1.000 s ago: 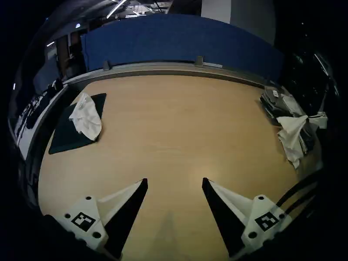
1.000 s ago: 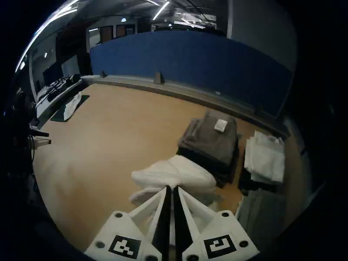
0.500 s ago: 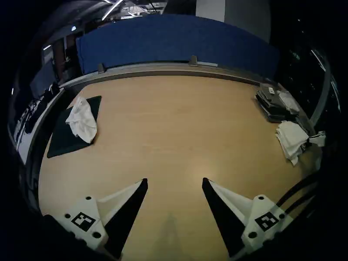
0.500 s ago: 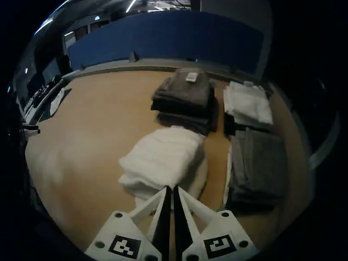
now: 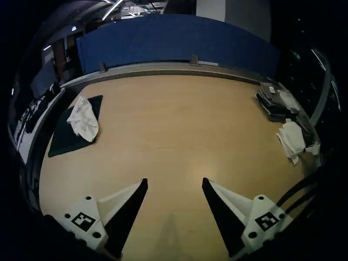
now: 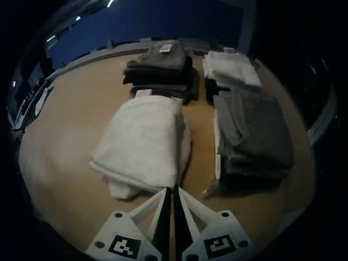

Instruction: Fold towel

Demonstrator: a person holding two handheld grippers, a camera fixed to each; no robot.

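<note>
A folded white towel lies flat on the wooden table, just in front of my right gripper. That gripper's fingers are together at the towel's near edge and pinch it. In the left gripper view the same towel sits small at the table's far right. My left gripper hovers open over bare wood, with nothing between its fingers. A crumpled white towel rests on a dark mat at the left of that view.
Around the folded towel stand other folded stacks: a dark grey stack behind it, a white stack at the back right, and a grey stack close on its right. A blue partition runs along the table's far edge.
The right gripper has carried the white towel down beside the stacks, where it now lies spread flat. The left gripper has barely moved.
</note>
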